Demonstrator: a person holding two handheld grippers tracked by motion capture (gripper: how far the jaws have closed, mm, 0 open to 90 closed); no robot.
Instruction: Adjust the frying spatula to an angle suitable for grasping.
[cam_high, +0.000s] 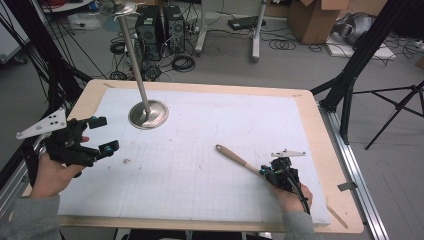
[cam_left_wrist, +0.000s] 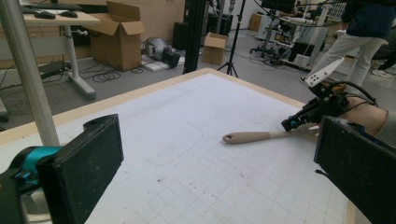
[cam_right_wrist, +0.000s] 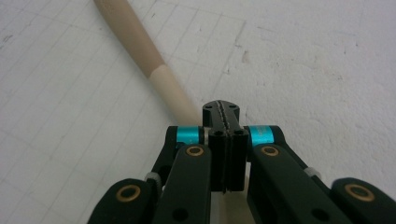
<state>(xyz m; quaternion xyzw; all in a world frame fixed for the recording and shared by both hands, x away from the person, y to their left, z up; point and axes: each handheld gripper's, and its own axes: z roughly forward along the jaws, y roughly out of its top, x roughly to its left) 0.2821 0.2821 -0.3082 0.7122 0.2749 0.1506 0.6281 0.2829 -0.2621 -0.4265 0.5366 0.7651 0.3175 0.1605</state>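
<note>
My right gripper (cam_high: 266, 172), jaws closed together, rests on the wooden spatula (cam_high: 237, 157) near the worktop's (cam_high: 200, 87) front right corner; my left gripper (cam_high: 102, 135) hovers wide open, empty, at the left edge.

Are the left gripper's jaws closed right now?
No, the left gripper has its jaws spread wide apart in the high view, with nothing between them.

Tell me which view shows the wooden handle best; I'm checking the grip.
The high view: the whole wooden handle lies on the table, its end at the right gripper. The right gripper view shows a close stretch; the left gripper view shows it sidelong, farther off.
</note>
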